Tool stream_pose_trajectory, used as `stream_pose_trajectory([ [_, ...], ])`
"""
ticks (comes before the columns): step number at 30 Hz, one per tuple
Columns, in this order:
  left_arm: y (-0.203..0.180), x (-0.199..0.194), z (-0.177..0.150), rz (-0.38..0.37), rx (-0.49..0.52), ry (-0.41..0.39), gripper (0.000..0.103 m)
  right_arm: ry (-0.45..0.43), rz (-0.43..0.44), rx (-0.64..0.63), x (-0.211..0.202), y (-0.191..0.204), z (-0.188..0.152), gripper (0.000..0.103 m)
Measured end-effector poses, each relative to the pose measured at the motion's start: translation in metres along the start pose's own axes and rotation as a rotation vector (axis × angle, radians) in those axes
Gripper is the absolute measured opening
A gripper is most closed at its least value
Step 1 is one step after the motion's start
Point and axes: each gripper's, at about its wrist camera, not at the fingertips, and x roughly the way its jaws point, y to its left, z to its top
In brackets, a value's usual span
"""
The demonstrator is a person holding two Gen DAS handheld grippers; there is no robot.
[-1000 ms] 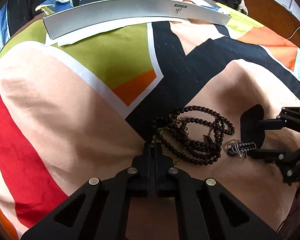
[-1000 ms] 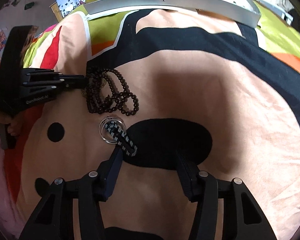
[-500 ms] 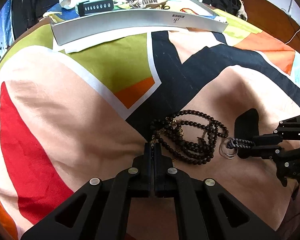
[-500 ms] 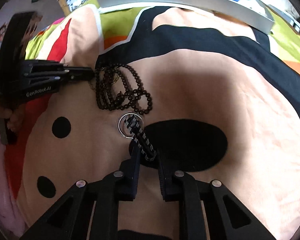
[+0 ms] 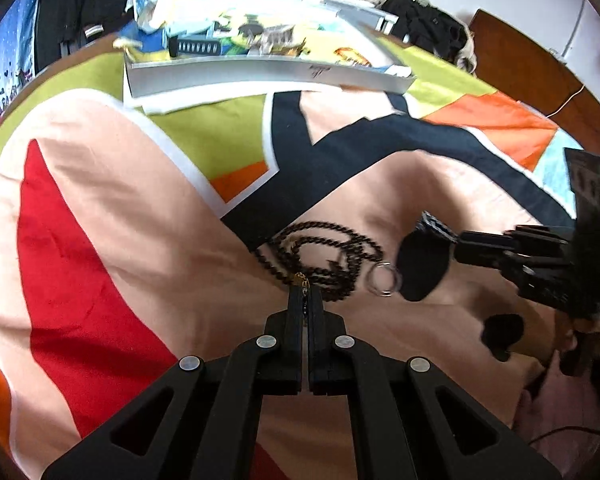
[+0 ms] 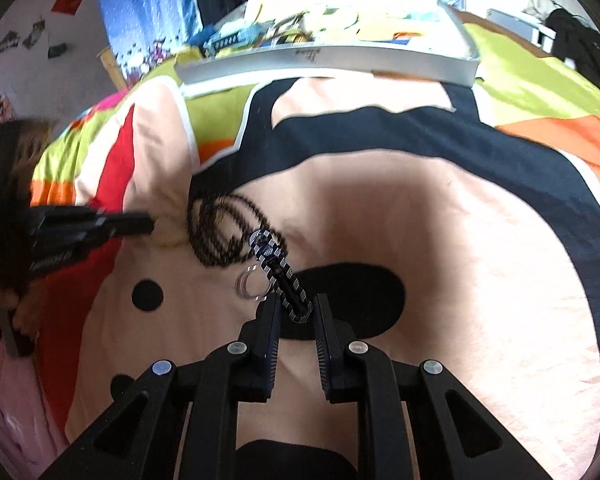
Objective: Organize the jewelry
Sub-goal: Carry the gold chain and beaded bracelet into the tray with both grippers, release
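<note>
Both grippers have just risen: the left gripper (image 5: pixel 305 300) clamps the bead necklace (image 5: pixel 324 258), the right gripper (image 6: pixel 296 312) grips the striped key strap (image 6: pixel 282 272), lifting them to sort.

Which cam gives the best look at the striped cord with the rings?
Right wrist: the striped cord runs up centre frame from between the right gripper fingers, pattern and rings readable. Left wrist shows it small at right, mostly just the tip and rings, against a black patch.
</note>
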Motion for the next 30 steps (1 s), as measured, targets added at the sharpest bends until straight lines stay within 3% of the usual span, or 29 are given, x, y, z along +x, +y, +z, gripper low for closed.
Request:
stream_pose_trajectory([
  [15,0.001,-0.069,0.02,-0.143,-0.102,-0.207,0.0,-0.173,0.017,0.046,-0.027,0.002,0.008,0.016],
  [22,-0.017,-0.097,0.059,-0.142,-0.046,-0.251,0.0,-0.292,0.048,0.063,-0.047,0.008,0.017,0.016],
  [30,-0.028,-0.094,0.125,-0.125,-0.054,-0.325,0.0,-0.467,0.051,0.101,-0.062,-0.002,0.052,0.016],
])
